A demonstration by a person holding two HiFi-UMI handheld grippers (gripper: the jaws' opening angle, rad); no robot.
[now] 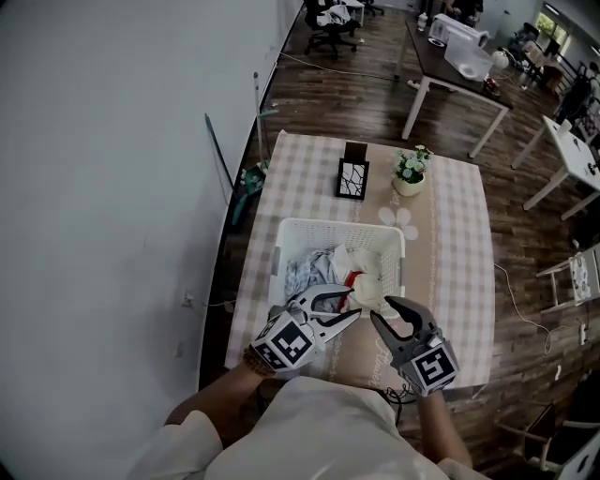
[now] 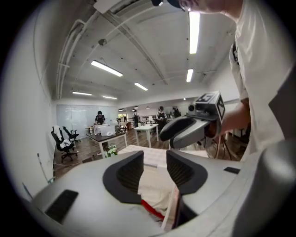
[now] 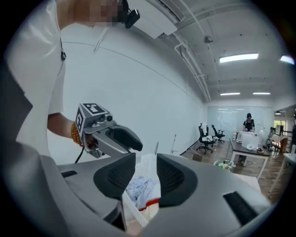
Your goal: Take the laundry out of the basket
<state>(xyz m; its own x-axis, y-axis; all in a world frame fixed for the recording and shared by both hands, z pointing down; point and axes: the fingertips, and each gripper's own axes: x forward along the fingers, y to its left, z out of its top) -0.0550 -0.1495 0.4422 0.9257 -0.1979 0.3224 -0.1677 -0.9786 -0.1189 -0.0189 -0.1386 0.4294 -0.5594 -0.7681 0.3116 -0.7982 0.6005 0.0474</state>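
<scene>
A white plastic laundry basket [image 1: 340, 228] stands on the checked tablecloth. In it lie a crumpled pale blue garment [image 1: 314, 265] and a cream cloth with a red stripe [image 1: 367, 274]. My left gripper [image 1: 352, 306] hovers over the basket's near edge, jaws open, nothing between them. My right gripper [image 1: 382, 311] faces it from the right, also open and empty. In the left gripper view the cream cloth [image 2: 155, 187] shows beyond the gap, with the right gripper [image 2: 189, 129] opposite. The right gripper view shows the basket wall [image 3: 149, 164], the blue garment [image 3: 138, 187] and the left gripper [image 3: 118, 138].
A black picture frame [image 1: 352, 178] and a small pot of flowers [image 1: 410, 173] stand at the table's far end. A white wall runs close along the left. Desks [image 1: 459, 66] and office chairs [image 1: 330, 28] fill the room beyond, on a wooden floor.
</scene>
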